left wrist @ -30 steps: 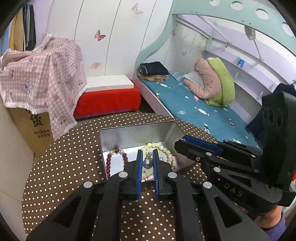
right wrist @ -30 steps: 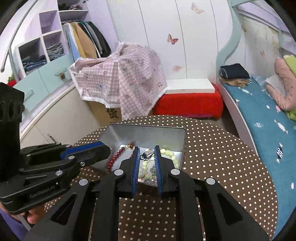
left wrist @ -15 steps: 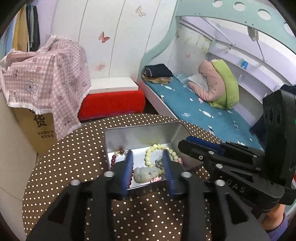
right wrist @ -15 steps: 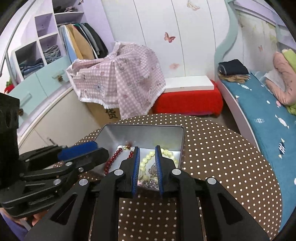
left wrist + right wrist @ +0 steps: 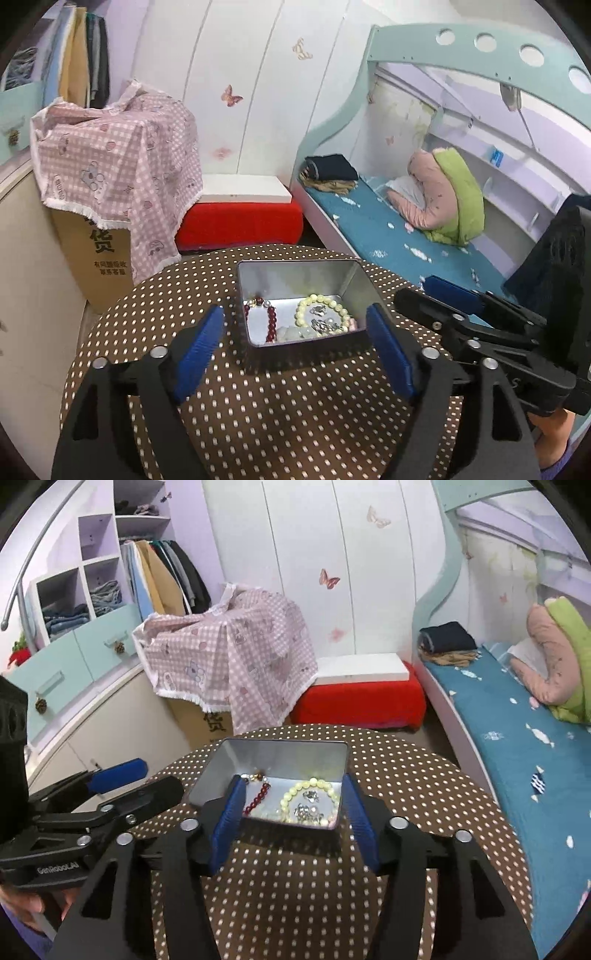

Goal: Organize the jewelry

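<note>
An open silver tin (image 5: 351, 280) (image 5: 229, 764) stands on the round brown polka-dot table (image 5: 277, 424) (image 5: 424, 794). Inside lie a dark red bead bracelet (image 5: 271, 321) (image 5: 258, 797), a pale yellow-green bead bracelet (image 5: 325, 301) (image 5: 310, 786), small silver pieces (image 5: 325, 325) (image 5: 308, 810) and a pale jade piece (image 5: 291, 333). My left gripper (image 5: 295, 350) is open and empty, drawn back just in front of the tin. My right gripper (image 5: 293, 825) is open and empty, its fingers flanking the tin's near edge. Each gripper shows at the side of the other's view.
A cardboard box under a pink checked cloth (image 5: 122, 173) (image 5: 229, 664) and a red bench (image 5: 240, 225) (image 5: 362, 701) stand behind the table. A bed with a blue cover (image 5: 399, 240) (image 5: 517, 720) lies to the right. Cabinets (image 5: 74, 657) stand left.
My left gripper let go of a pendant into the tin, opened wide and drew back. My right gripper went from nearly shut to wide open and pulled back a little.
</note>
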Demonstrator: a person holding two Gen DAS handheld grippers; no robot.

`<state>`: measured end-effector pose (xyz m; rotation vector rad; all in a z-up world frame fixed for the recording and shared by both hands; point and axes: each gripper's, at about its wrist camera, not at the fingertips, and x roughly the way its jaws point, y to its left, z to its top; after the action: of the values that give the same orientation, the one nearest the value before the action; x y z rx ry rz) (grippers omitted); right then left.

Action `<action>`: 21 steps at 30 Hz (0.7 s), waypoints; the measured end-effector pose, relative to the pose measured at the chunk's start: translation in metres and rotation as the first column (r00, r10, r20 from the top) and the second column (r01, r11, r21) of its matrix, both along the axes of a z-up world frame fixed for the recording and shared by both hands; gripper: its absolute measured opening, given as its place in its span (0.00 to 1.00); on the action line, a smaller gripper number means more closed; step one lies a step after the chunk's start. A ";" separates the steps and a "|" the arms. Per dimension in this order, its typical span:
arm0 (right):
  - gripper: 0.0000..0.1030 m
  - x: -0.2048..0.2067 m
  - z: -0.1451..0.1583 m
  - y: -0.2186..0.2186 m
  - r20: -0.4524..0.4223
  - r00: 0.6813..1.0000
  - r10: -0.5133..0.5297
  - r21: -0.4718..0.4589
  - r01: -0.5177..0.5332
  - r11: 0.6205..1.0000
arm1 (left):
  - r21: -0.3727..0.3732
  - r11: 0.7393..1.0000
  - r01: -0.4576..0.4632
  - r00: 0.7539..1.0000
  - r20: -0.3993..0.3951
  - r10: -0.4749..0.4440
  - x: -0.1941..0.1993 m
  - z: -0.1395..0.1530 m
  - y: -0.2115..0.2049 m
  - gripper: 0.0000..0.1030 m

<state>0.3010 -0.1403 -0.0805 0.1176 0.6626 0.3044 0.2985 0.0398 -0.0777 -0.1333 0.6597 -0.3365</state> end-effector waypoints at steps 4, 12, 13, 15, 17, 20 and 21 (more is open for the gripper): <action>0.62 -0.031 0.017 -0.001 0.036 0.999 -0.014 -0.016 0.015 1.000 | 0.021 0.999 -0.037 0.999 0.034 0.036 -0.029 0.011 0.002 0.80; 0.68 -0.109 0.052 0.003 0.137 0.988 -0.070 -0.087 0.083 0.993 | 0.065 0.992 -0.111 0.987 0.128 0.102 -0.096 0.044 0.002 0.80; 0.69 -0.121 0.058 0.002 0.159 0.984 -0.083 -0.091 0.098 0.991 | 0.059 0.992 -0.114 0.984 0.147 0.104 -0.108 0.050 0.002 0.80; 0.72 -0.144 0.067 0.003 0.195 0.975 -0.105 -0.113 0.129 0.985 | 0.054 0.991 -0.120 0.978 0.180 0.108 -0.126 0.060 0.003 0.80; 0.74 -0.160 0.073 0.003 0.218 0.970 -0.112 -0.116 0.139 0.983 | 0.048 0.991 -0.123 0.972 0.207 0.111 -0.143 0.068 0.003 0.80; 0.76 -0.193 0.089 0.004 0.267 0.956 -0.119 -0.112 0.153 0.982 | 0.045 0.992 -0.118 0.962 0.253 0.103 -0.170 0.082 0.002 0.83; 0.77 -0.201 0.094 0.005 0.284 0.951 -0.123 -0.108 0.159 0.981 | 0.050 0.991 -0.125 0.958 0.264 0.108 -0.176 0.085 0.001 0.84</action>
<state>0.0996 -0.1357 0.0131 -0.0031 0.3927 0.1349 0.1227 0.0407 0.0070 -0.0620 0.3989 -0.2130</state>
